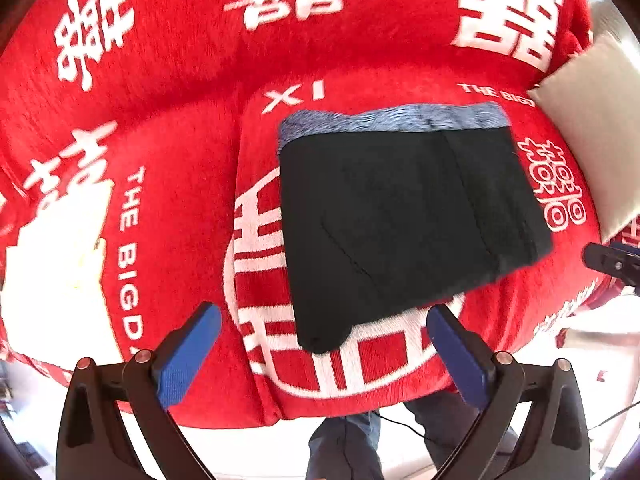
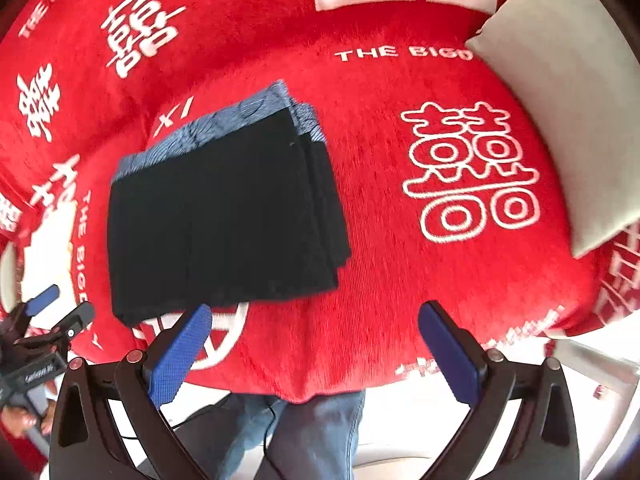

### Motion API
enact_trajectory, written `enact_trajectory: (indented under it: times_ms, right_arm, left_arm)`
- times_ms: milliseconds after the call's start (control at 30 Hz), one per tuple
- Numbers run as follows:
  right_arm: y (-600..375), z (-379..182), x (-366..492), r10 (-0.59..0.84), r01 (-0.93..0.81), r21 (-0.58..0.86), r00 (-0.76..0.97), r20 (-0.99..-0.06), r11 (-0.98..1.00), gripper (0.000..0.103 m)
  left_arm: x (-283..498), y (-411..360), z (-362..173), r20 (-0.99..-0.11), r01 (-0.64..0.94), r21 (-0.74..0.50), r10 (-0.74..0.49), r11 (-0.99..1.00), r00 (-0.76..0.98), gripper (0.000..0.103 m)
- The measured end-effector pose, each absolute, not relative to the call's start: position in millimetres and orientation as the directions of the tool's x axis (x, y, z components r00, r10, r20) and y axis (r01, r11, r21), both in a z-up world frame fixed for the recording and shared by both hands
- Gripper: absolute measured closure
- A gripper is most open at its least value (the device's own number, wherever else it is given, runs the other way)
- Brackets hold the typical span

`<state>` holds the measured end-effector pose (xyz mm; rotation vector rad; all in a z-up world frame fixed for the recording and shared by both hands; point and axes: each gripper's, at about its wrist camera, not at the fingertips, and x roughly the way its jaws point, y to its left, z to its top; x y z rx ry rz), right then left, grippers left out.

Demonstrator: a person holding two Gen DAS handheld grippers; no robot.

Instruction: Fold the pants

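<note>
We are holding both the left tongs and right tongs wide open and empty above the folded pants, which are lying on the red blanket, lifting straight up so nothing snags.

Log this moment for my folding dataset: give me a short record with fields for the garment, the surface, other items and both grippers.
garment: black pants with a blue patterned waistband, folded into a compact rectangle, lying flat
surface: red blanket with white characters and lettering
other items: pale cushion at the blanket's far right edge, apart from the pants
left gripper: open, nothing between its blue pads, above the near edge of the pants
right gripper: open, empty, above the blanket beside the pants
fold status: looks finished, neither gripper touching the pants
</note>
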<state>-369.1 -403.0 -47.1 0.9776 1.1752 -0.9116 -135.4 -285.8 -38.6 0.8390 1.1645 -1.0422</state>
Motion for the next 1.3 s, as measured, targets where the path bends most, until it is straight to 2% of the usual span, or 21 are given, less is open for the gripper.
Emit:
enact_trajectory:
  times_ms: [100,267,633,900,1300]
  right_arm:
    - [-381.7,-28.8,-357.4,-0.113,0.933,0.054,0.100,-0.988,0.355,0.000]
    - [-358.2,-6.3,-341.4,-0.135,0.929,0.042,0.098,-0.986,0.367,0.000]
    - [-340.1,21.0,-321.6,-0.163,0.909,-0.008,0.066,-0.984,0.417,0.000]
    - [-356.3,21.4,-320.3,-0.143,0.885,0.002,0.077,-0.987,0.465,0.000]
    - [-377.1,2.8,-331.9,-0.090,0.851,0.018,0.076,-0.993,0.525,0.000]
  left_arm:
    - [-144.6,-274.6,-20.4,-0.976,0.943,-0.012,-0.208,0.333,0.061,0.000]
    - [-147.6,-264.0,-6.1,-0.985,0.929,-0.013,-0.166,0.370,0.052,0.000]
    - [-151.1,-245.8,10.8,-0.987,0.928,-0.004,-0.152,0.371,0.056,0.000]
    - [-168.1,-256.0,10.7,-0.986,0.918,0.070,-0.111,0.392,0.122,0.000]
    - [-197.4,-263.3,-3.9,-0.994,0.892,0.070,-0.040,0.446,0.098,0.000]
